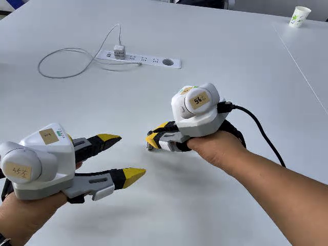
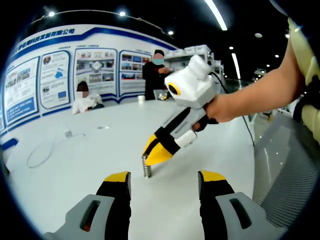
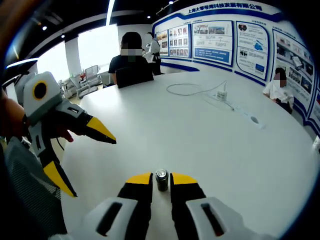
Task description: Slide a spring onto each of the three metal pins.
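White table (image 1: pixel 215 46), one spring (image 2: pixel 146 168) pinched by right gripper (image 3: pixel 161 181)

bright overhead strip lighting | soft shadows | fisheye-bent edges

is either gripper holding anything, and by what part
The right gripper pinches a small spring by its top end; the left gripper is open and empty.

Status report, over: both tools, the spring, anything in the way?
Left tool open, empty. Right tool shut on spring, standing upright on table. Power strip far back, well apart.
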